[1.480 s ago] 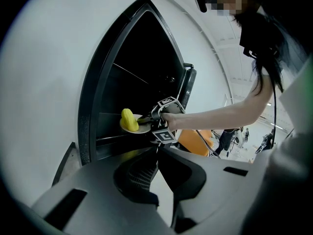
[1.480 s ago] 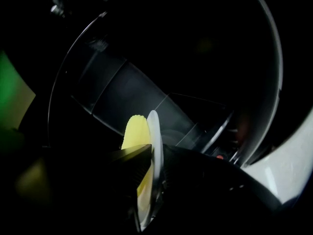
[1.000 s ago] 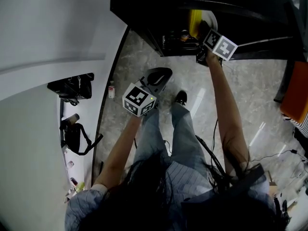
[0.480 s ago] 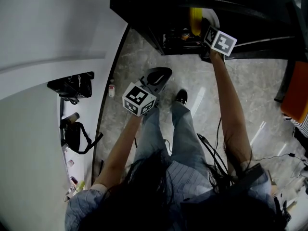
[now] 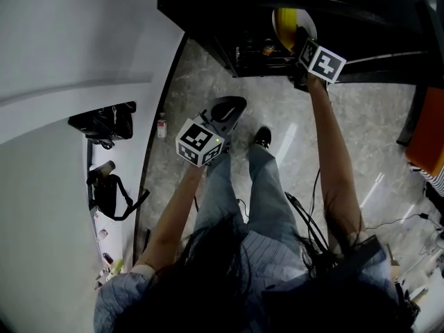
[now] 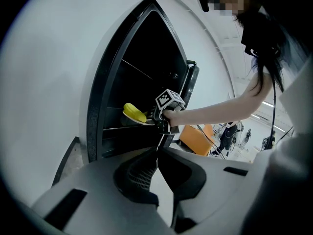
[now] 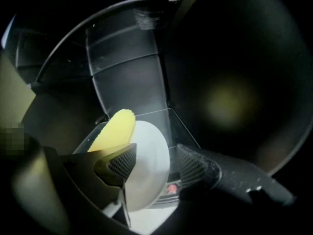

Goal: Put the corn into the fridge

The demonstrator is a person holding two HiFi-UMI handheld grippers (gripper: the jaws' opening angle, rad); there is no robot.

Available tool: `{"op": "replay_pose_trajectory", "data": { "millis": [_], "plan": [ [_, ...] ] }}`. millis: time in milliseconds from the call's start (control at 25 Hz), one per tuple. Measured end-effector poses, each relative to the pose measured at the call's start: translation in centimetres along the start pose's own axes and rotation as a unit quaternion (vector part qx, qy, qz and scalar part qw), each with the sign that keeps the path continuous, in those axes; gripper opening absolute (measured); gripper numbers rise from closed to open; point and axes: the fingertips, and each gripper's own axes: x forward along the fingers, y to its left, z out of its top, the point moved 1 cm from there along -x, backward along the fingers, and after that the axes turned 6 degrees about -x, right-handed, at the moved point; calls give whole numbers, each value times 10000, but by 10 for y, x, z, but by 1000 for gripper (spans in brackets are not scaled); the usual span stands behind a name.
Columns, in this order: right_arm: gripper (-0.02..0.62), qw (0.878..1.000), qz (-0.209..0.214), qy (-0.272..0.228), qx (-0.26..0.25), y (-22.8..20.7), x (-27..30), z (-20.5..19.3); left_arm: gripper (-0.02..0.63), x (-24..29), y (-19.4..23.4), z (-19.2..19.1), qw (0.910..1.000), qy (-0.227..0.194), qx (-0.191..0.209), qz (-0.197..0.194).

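Corn (image 5: 283,21), a single yellow cob, lies on a white plate (image 5: 309,26) inside the fridge (image 5: 208,5). The plate rests on a glass shelf (image 7: 171,126) close to the front of the fridge's dark opening. From outside the fridge, the left gripper view shows the corn (image 6: 134,113) and its plate (image 6: 144,123) just within the opening of the fridge (image 6: 98,106). The right gripper (image 5: 300,40) reaches into the front of the fridge at the end of the person's outstretched right arm (image 5: 333,158), with its marker cube just outside the opening. In its own view the right gripper (image 7: 156,163) has its fingers spread wide, and they have just been opening. The near rim of the plate (image 7: 149,165) stands between them. The left finger (image 7: 120,165) is up against the plate's edge below the corn (image 7: 115,131). The right finger (image 7: 195,166) stands clear of the plate, so nothing is gripped. The back wall of the fridge (image 7: 127,67) rises behind the plate. The left gripper (image 5: 232,106) hangs well outside the fridge, over the grey stone floor (image 5: 361,116) in front of it, and points toward the opening. Its own view shows the left gripper (image 6: 159,153) with its fingers brought together, tips touching and nothing between them. That view also shows the right gripper (image 6: 156,116) at the plate.
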Motion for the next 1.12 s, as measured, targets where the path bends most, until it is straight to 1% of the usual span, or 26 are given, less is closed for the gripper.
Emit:
{"op": "replay_pose_trajectory", "data": {
  "millis": [240, 520, 720, 960, 1120],
  "plan": [
    [247, 9983, 129, -200, 525, -8, -18, -7, 15, 1, -1, -2, 10000, 25, -15, -23],
    [247, 9966, 331, -345, 677, -9, -37, -9, 15, 1, -3, -2, 10000, 37, -15, -39],
    [245, 9940, 661, -535, 681, 6, -57, 1, 15, -1, -6, 3, 10000, 15, 12, -59],
    [245, 9928, 895, -551, 578, 30, -89, -1, 15, -16, -16, 10, 9999, -72, -15, -96],
    [239, 9911, 1093, -576, 491, 51, -117, 0, 15, -31, -23, 17, 9997, -162, -122, -105]
  ]
}}
